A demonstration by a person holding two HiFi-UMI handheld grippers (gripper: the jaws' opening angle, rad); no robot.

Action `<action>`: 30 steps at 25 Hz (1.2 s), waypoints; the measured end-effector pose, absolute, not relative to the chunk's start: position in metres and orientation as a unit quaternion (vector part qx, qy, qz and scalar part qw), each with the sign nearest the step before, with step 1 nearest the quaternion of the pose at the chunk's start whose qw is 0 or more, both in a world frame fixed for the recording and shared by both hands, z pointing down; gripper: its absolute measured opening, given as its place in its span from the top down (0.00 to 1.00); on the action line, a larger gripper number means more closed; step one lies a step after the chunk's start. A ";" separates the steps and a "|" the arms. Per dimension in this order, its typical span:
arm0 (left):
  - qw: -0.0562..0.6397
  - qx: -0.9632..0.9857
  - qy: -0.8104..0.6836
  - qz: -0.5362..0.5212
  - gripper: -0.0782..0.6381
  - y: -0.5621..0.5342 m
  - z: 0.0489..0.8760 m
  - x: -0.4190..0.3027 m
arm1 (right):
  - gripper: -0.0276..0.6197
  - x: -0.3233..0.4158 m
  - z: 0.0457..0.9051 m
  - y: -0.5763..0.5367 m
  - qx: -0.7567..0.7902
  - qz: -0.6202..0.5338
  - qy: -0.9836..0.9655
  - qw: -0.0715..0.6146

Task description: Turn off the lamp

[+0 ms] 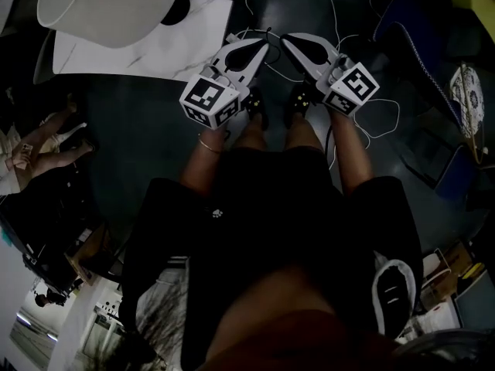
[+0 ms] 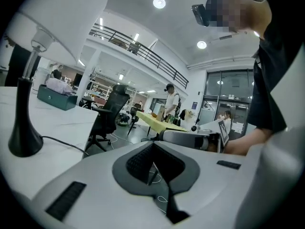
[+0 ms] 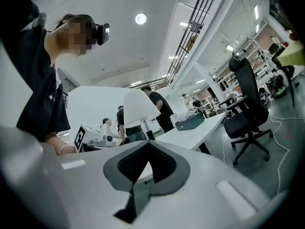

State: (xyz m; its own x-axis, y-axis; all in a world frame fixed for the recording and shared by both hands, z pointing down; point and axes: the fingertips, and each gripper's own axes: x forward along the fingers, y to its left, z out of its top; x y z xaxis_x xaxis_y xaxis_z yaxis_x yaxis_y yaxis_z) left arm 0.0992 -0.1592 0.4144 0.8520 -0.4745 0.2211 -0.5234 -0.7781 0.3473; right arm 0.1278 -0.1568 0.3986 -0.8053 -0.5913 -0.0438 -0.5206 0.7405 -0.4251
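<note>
Big open-plan office, part lab. Long white desks (image 2: 57, 132) in rows, black swivel office chairs (image 2: 108, 113) pulled up to them, another chair (image 3: 248, 109) in the right gripper view. High white ceiling with round recessed lights (image 2: 159, 3), upper-level walkway with a dark railing (image 2: 143, 51), glass doors (image 2: 224, 101) at the far end. People at work: one seated (image 2: 58, 83) behind a teal box (image 2: 57, 99), one standing (image 2: 169, 101) by a yellow table (image 2: 157, 121). Dark floor (image 1: 139, 130) with loose white cables (image 1: 380, 122) running across it.
</note>
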 end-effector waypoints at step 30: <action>0.103 0.942 -0.319 0.021 0.88 -0.189 0.295 0.094 | 0.96 0.107 0.269 -0.180 -0.256 -0.137 0.947 0.136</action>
